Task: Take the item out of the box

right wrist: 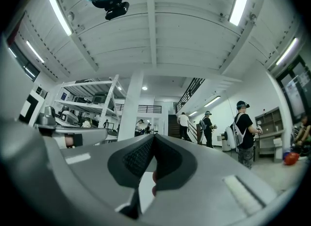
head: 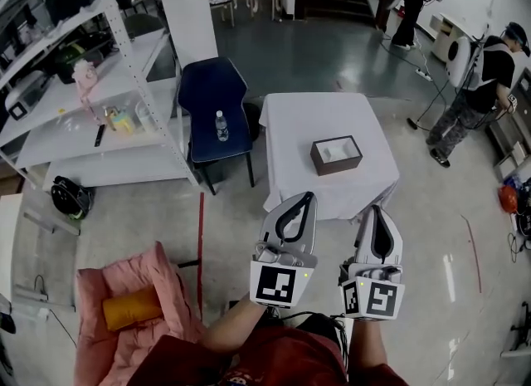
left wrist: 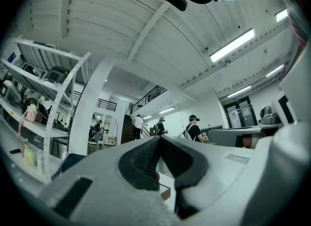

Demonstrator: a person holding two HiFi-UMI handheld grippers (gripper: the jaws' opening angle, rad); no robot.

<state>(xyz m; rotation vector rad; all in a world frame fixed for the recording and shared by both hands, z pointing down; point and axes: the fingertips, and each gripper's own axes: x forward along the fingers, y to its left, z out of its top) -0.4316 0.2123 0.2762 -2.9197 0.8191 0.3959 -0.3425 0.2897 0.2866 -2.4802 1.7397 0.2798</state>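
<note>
Left gripper point(head: 308, 197): jaws pressed together, nothing between them.
Right gripper point(head: 375, 209): jaws closed, empty, just beside the left.
Box point(head: 336, 155): brown, open, on white-draped table point(head: 286, 123), ahead of both fingertips, apart from them.
Item point(head: 339, 151): pale, inside the box.
Chair point(head: 212, 94): blue, ahead-left of the left fingertips, water bottle point(head: 221, 125) on its seat.

We see a dark brown box point(head: 336, 154), pale inside, a white cloth over the surface point(head: 286, 119), a navy chair point(head: 214, 94), a red line point(head: 200, 243) on the grey floor point(head: 431, 235), and our pale grey left claw point(head: 307, 199) and right claw point(head: 376, 210) with black-and-white square markers.
</note>
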